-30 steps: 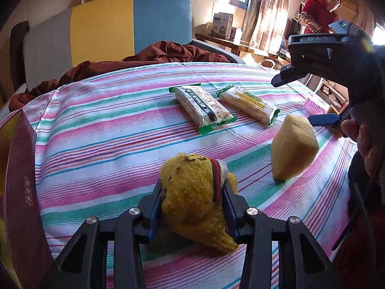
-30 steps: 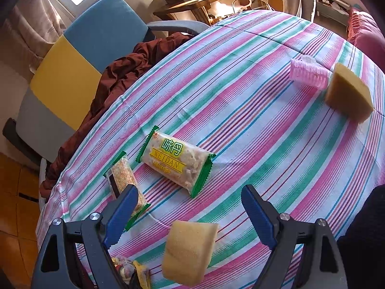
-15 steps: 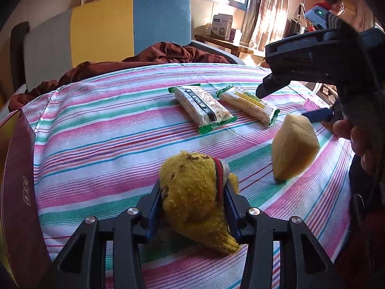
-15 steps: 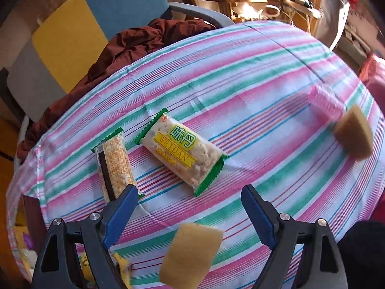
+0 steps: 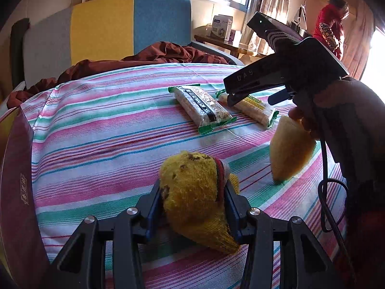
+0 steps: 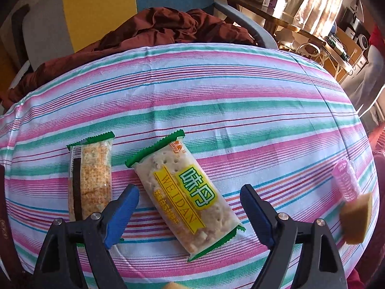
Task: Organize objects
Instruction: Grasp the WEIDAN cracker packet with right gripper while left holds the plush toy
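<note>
My left gripper point(image 5: 192, 200) is shut on a yellow knitted sock point(image 5: 195, 195) that rests low on the striped tablecloth point(image 5: 101, 130). My right gripper point(image 6: 190, 202) is open and empty, its blue fingers on either side of a green-edged WEIDAN cracker pack point(image 6: 190, 197), a little above it. A second cracker pack point(image 6: 90, 178) with a black stripe lies just to the left. Both packs show in the left wrist view point(image 5: 203, 107), where the right gripper's body point(image 5: 276, 77) hangs over them. A yellow sponge point(image 5: 288, 149) stands near the right hand.
A maroon box point(image 5: 16, 192) stands at the table's left edge. A pink hair roller point(image 6: 346, 180) and another sponge point(image 6: 356, 219) lie at the right edge. A brown cloth point(image 6: 156, 29) drapes a yellow, blue and grey chair point(image 6: 101, 7) behind. A person in red point(image 5: 332, 26) stands far back.
My right gripper has swung over and come down toward the cracker packs, still open. My left gripper has stayed put, shut on the sock.
</note>
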The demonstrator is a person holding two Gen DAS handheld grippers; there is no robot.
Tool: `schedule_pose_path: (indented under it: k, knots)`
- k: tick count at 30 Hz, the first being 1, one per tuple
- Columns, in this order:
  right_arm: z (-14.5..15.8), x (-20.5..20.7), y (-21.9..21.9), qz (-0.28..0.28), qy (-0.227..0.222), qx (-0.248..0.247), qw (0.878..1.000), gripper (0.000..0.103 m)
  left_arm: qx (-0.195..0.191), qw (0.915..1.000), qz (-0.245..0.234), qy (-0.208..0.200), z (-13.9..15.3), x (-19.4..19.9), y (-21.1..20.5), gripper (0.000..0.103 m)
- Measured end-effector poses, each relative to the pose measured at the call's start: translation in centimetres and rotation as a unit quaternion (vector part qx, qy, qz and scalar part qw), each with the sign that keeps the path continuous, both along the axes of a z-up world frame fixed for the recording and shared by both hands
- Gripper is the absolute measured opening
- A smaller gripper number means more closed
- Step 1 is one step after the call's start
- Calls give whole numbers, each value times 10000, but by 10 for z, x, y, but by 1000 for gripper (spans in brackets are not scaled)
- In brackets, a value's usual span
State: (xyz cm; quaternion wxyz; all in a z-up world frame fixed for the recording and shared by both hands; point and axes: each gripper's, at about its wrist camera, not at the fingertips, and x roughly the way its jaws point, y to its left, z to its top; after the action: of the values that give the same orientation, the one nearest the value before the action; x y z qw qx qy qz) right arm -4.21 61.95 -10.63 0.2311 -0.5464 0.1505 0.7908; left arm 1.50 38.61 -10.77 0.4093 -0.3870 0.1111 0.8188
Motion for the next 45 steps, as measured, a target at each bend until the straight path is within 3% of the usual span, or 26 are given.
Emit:
schedule_pose_path:
  k: [4,16,25,35,42,45]
  knots:
    - [-4,1,5,-38,-41,-149,9999,57,-21,10000,6,31,0,4,-3,49]
    - [-8,8,18,-183,-9,-345,9992,60,-59,10000,5,58,1,3,-2,50]
    - [-8,9,18,56,-158,-111,9998,60,-160,9997,31,188,1,6,0,50]
    - [-10,16,32,16,-56,-172,9998,59,-336,9990,55,295,5,12,2,45]
    - [-12,22,45,-85,9,-295,9995,61,-477,9982,173,326,21,22,-8,39]
    - [-12,23,48,-32,7,-224,9997,61,-426,9973,214,553,37,29,-17,39]
